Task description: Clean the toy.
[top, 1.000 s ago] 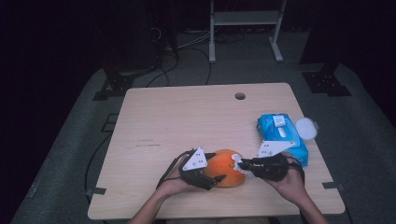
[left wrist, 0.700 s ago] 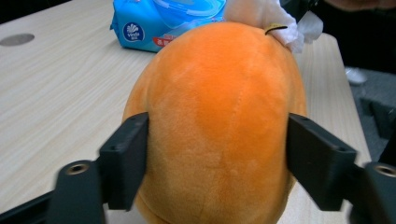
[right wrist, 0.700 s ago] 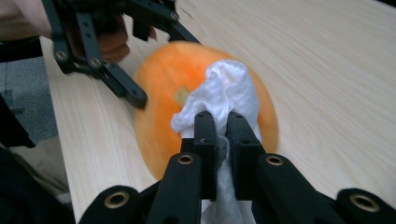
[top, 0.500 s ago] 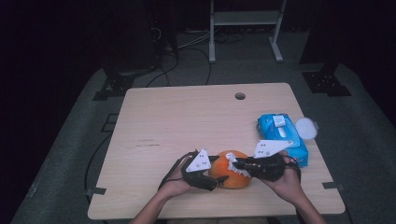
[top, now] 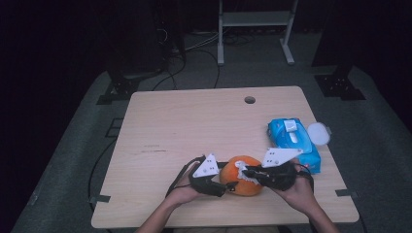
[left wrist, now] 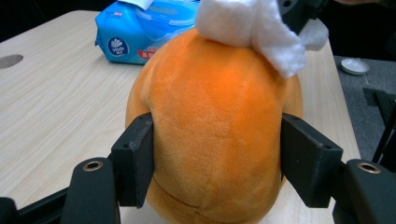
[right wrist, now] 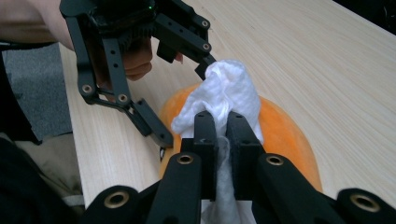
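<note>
Sitting near the surface's (top: 160, 121) front edge, the orange plush toy (left wrist: 215, 135) is squeezed between the left gripper (top: 228, 186), whose jaws have just been closing onto its sides. On top, the right gripper (right wrist: 223, 122) is clamped tight on a white wipe (right wrist: 224, 91). Rubbing hard could tip the soft toy out of that hold (plush yields easily). A blue wipes pack (top: 294, 141) lies toward the right edge.

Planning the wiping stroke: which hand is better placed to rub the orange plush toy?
Right: its tongs pinch the white wipe on the orange plush toy. The left tongs, just closing, clamp its sides.
</note>
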`<state>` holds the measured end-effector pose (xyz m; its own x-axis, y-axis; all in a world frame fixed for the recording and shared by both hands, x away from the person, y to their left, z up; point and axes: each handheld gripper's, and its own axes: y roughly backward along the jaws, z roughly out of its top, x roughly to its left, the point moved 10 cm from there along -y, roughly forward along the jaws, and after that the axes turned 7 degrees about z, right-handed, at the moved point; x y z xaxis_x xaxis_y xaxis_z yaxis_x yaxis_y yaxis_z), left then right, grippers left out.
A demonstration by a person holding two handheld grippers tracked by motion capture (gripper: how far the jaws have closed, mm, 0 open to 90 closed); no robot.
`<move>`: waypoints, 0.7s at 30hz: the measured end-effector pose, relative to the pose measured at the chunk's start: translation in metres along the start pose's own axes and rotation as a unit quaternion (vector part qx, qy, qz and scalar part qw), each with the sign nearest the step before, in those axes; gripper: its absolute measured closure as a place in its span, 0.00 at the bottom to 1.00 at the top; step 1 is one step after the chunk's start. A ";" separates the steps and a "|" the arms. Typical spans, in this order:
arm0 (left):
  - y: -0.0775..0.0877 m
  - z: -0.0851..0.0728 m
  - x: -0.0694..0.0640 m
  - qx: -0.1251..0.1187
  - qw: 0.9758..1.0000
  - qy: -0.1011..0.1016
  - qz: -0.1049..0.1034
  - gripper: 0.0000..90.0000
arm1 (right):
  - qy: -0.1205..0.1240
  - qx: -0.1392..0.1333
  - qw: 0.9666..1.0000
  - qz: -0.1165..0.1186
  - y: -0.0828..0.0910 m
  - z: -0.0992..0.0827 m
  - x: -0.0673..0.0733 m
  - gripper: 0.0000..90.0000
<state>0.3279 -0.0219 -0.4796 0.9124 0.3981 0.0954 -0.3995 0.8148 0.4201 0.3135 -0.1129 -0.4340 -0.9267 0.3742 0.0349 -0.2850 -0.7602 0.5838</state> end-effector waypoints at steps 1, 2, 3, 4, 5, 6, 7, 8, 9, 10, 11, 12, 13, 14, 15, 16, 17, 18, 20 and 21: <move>-0.001 -0.002 0.002 -0.002 1.000 0.014 -0.003 0.30 | -0.003 0.001 1.000 0.001 0.002 -0.001 -0.001 0.92; -0.003 -0.003 0.004 -0.002 0.999 0.035 -0.007 0.24 | -0.005 0.000 1.000 0.001 0.003 -0.003 -0.004 0.92; -0.005 -0.004 0.006 -0.002 0.999 0.045 -0.007 0.18 | -0.010 0.001 1.000 0.001 0.004 -0.005 -0.006 0.92; -0.006 -0.005 0.008 -0.002 0.999 0.050 -0.002 0.14 | -0.016 -0.001 1.000 0.001 0.005 -0.006 -0.008 0.92; -0.007 -0.004 0.008 -0.004 0.998 0.055 -0.005 0.13 | -0.016 -0.002 1.000 0.003 0.006 -0.007 -0.008 0.92; -0.007 -0.004 0.006 -0.006 0.998 0.056 -0.010 0.16 | -0.017 -0.002 1.000 0.002 0.006 -0.007 -0.009 0.92; -0.007 -0.004 0.004 -0.005 0.999 0.049 -0.005 0.21 | -0.017 -0.001 1.000 0.000 0.007 -0.007 -0.009 0.92; -0.006 -0.003 0.004 -0.005 0.999 0.047 0.000 0.28 | -0.016 -0.002 1.000 0.000 0.006 -0.006 -0.008 0.92; -0.005 -0.002 0.004 -0.003 0.999 0.048 0.004 0.32 | -0.014 -0.003 1.000 -0.002 0.005 -0.004 -0.007 0.92; -0.003 0.002 0.005 -0.005 0.999 0.043 0.010 0.36 | -0.010 -0.004 1.000 -0.004 0.004 -0.003 -0.006 0.92; 0.000 0.005 0.005 -0.007 0.999 0.040 0.012 0.38 | -0.005 -0.009 1.000 -0.007 0.003 0.001 -0.004 0.92; 0.002 0.007 0.004 -0.009 0.999 0.037 0.012 0.39 | -0.002 -0.012 1.000 -0.007 0.003 0.003 -0.002 0.92; 0.006 0.011 0.005 -0.015 0.999 0.035 0.015 0.39 | 0.001 -0.012 1.000 -0.008 0.004 0.005 -0.001 0.92; 0.009 0.014 0.004 -0.020 0.999 0.037 0.014 0.39 | 0.003 -0.012 1.000 -0.012 0.006 0.006 0.000 0.92; 0.011 0.016 0.003 -0.024 0.999 0.038 0.013 0.39 | 0.003 -0.014 1.000 -0.013 0.007 0.006 -0.002 0.92; 0.013 0.017 0.002 -0.024 0.999 0.038 0.011 0.39 | -0.003 -0.015 1.000 -0.010 0.008 0.005 -0.003 0.92; 0.012 0.016 0.001 -0.020 0.999 0.036 0.012 0.39 | -0.005 -0.016 1.000 -0.009 0.009 0.003 -0.007 0.92; 0.010 0.015 0.000 -0.018 0.999 0.034 0.014 0.39 | -0.018 -0.017 1.000 -0.004 0.009 0.000 -0.010 0.92; 0.007 0.016 -0.001 -0.016 0.999 0.029 0.017 0.39 | -0.018 -0.015 1.000 -0.007 0.008 -0.002 -0.010 0.92; 0.007 0.017 -0.002 -0.017 0.999 0.025 0.018 0.39 | -0.013 -0.014 1.000 -0.010 0.008 -0.001 -0.008 0.92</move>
<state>0.3248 -0.0242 -0.4617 0.8920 0.4475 0.0641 -0.4357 0.8130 0.3863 0.3182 -0.1221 -0.4304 -0.9141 0.4030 0.0450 -0.3105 -0.7670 0.5615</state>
